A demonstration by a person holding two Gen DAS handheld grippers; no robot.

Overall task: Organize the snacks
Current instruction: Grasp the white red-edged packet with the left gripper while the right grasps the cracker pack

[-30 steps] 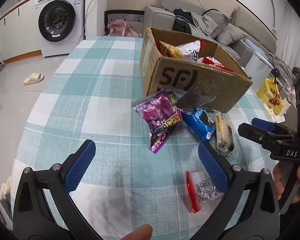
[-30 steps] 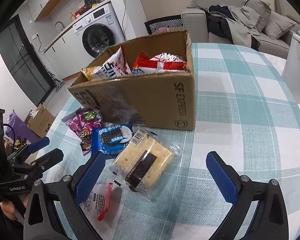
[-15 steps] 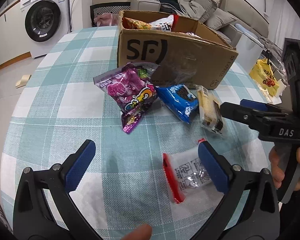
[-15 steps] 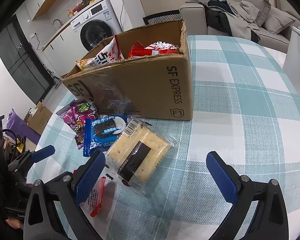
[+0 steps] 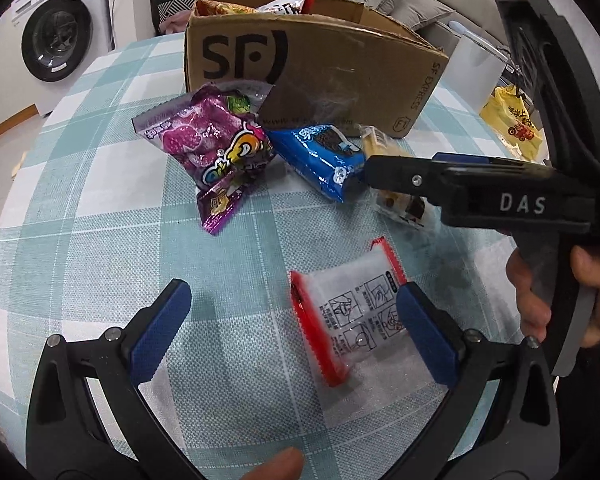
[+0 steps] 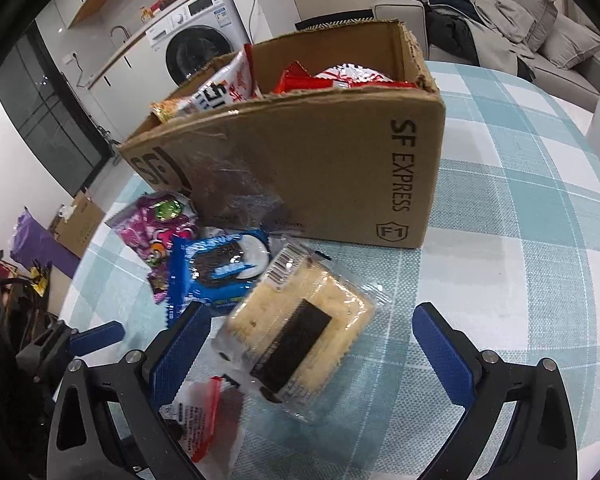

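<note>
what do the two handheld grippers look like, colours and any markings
Both grippers are black frames with silver bolts and two fingers faced with ribbed blue pads. The left gripper shows this in its own view. The right gripper, seen side-on, carries white "DAS" lettering on its black body, above a grey handle.

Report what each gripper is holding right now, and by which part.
Nothing is held. The left gripper is open over the red-edged clear packet; the right gripper is open over the cracker pack, not yet closed on it.
</note>
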